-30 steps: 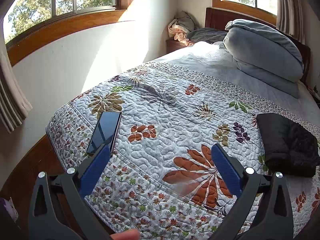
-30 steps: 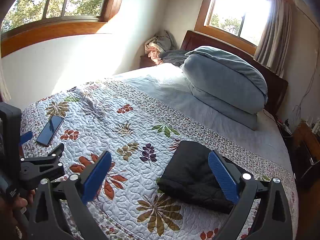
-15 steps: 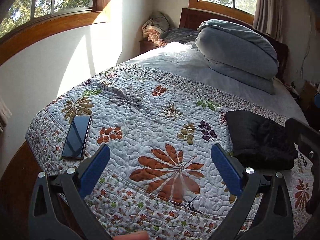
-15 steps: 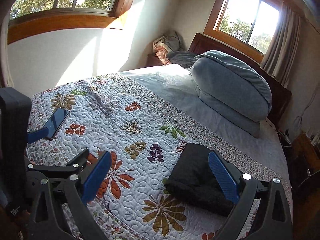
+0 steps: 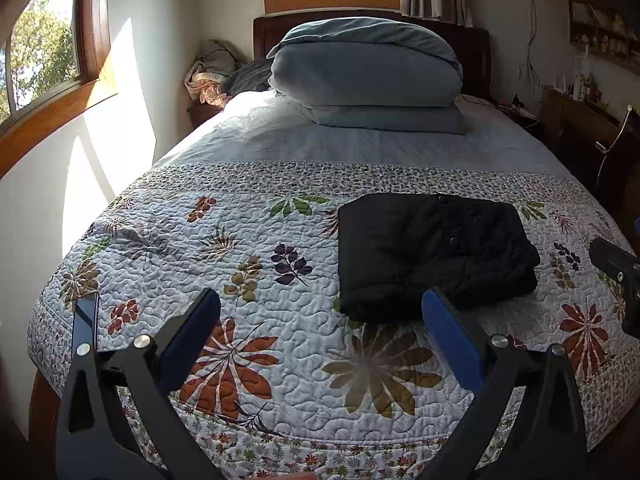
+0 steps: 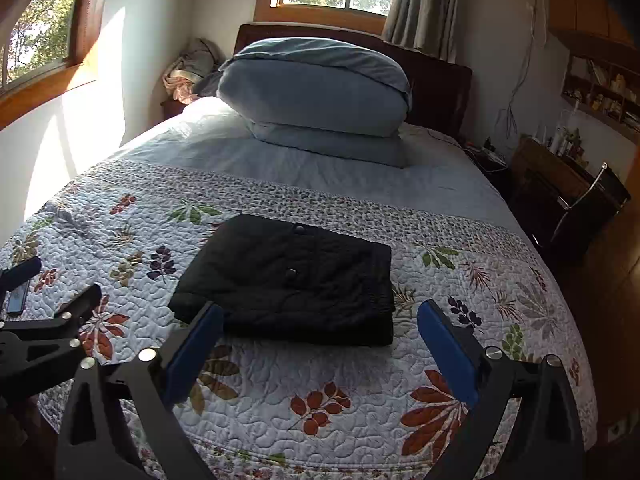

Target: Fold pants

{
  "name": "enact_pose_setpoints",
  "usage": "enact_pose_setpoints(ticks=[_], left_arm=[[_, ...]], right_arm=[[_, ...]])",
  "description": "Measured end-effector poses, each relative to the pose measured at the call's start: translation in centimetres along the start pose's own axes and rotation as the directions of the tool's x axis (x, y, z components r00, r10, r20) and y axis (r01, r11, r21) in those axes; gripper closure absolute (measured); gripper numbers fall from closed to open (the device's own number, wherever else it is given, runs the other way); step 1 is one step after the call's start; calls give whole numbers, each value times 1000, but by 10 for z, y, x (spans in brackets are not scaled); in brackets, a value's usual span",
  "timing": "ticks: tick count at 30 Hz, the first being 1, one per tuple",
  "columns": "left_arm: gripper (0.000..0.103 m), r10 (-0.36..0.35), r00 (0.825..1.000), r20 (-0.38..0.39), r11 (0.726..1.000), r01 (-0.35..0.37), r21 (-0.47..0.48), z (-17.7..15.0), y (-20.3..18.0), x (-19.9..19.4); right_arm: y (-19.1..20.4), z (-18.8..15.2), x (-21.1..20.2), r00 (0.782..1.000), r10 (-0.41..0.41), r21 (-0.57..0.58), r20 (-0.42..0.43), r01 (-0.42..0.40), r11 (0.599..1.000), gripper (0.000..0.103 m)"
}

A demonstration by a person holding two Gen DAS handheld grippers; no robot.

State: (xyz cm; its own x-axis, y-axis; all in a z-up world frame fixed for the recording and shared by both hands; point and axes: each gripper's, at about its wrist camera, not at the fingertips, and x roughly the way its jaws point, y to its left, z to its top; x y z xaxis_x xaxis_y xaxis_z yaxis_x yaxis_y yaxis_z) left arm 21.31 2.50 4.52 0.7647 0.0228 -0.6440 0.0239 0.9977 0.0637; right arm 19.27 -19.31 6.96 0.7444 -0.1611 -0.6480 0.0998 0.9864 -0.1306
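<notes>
Black pants [image 5: 432, 252] lie folded into a compact rectangle on the floral quilt [image 5: 248, 240], right of the bed's middle; two snap buttons show on top. My left gripper [image 5: 320, 320] is open above the quilt's near edge, with the pants just beyond its right finger. My right gripper [image 6: 318, 336] is also open and holds nothing; the pants [image 6: 292, 276] lie straight ahead between its blue pads [image 6: 192, 352]. Part of the left gripper [image 6: 44, 344] shows at the left edge of the right wrist view.
A dark phone [image 5: 86, 316] lies on the quilt near the bed's left corner. A folded blue duvet [image 5: 364, 68] sits on a pillow at the headboard. A wall with windows runs along the left; dark furniture [image 6: 560, 204] and shelves stand to the right.
Both cameras have swung right, so the folded pants now sit closer to the centre of each view and the phone has slid to the left edge. Both grippers stay open.
</notes>
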Motion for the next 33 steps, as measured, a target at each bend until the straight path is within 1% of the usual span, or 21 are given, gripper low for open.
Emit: enact_pose_setpoints(ticks=[2, 6, 13, 20, 33], left_arm=[[3, -7, 1000, -3, 1000, 7, 12, 2, -11, 2], [3, -25, 1000, -10, 999, 26, 25, 5, -28, 6], [3, -35, 999, -10, 998, 35, 51, 9, -41, 10], [3, -52, 999, -15, 998, 52, 17, 10, -36, 11], [3, -50, 998, -22, 998, 51, 23, 11, -35, 13]], right_arm=[[-21, -10, 12, 999, -23, 32, -32, 24, 999, 4], [-38, -26, 24, 997, -25, 59, -73, 30, 998, 5], [-37, -30, 35, 996, -11, 70, -89, 17, 997, 5], [-33, -32, 38, 995, -6, 60, -97, 12, 998, 5], [-28, -32, 41, 994, 1, 59, -105, 5, 998, 5]])
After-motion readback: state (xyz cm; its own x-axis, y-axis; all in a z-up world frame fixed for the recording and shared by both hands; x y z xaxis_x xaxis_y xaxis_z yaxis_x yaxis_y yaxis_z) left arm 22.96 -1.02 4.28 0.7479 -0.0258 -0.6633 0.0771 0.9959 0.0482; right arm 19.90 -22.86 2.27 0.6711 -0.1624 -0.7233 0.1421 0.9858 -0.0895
